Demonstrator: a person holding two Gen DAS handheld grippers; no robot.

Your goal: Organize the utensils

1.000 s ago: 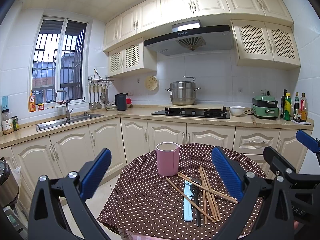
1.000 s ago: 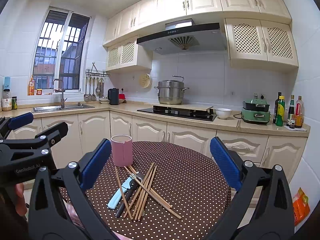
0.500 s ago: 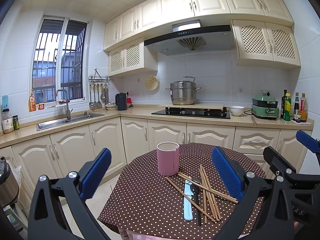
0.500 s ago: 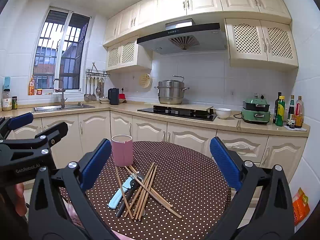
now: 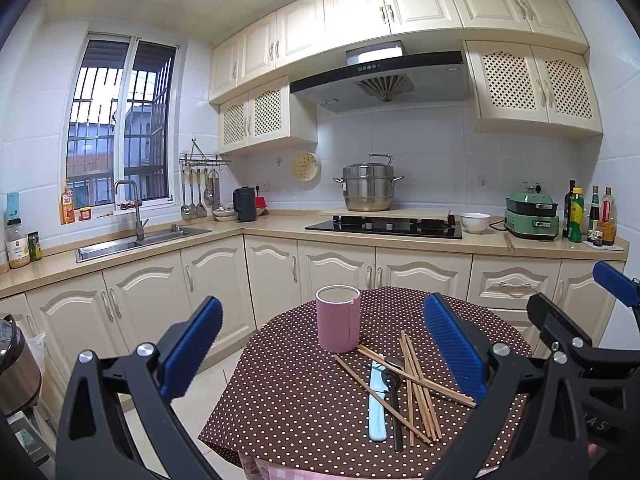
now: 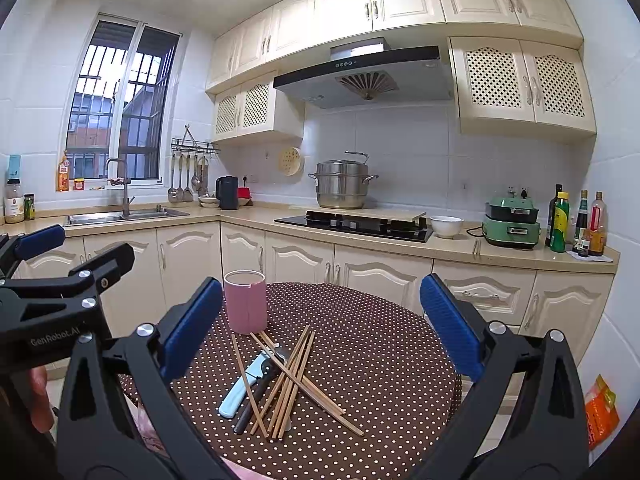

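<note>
Writing: the side plate of the left tool [image 6: 40, 240], seen at 9 o'clock in the right wrist view, reads "GenRobot.AI". In the left wrist view the right tool [image 5: 612, 284] carries white letters at 4 o'clock, cut off by the frame edge; only "AS" can be read. Labels on the bottles [image 5: 588, 216] at 3 o'clock on the far counter are too small to read.

Change from earlier frames: none found. Both tools, the cup and the utensils stand as they did a second ago.

State of tools: left tool [image 5: 316, 344] spread wide, blue pads well apart, nothing between them. Right tool [image 6: 320, 328] likewise spread wide and holding nothing.

Task items: a pink cup [image 5: 338, 318] stands upright on the bench [image 5: 280, 400], a round top under a brown polka-dot cloth. Just beside it, toward 5 o'clock in the left wrist view, lies a loose crossed heap of wooden chopsticks [image 5: 416, 384]. Under and among them lie a pale blue-handled utensil [image 5: 377, 408] and a black-handled utensil [image 5: 396, 408].

Hard to make out: the heads of both handled utensils are covered by chopsticks, so their kind cannot be told. The cup's inside cannot be seen. A fingertip [image 6: 38, 396] shows at 8 o'clock in the right wrist view; the rest of the hand is hidden.
</note>
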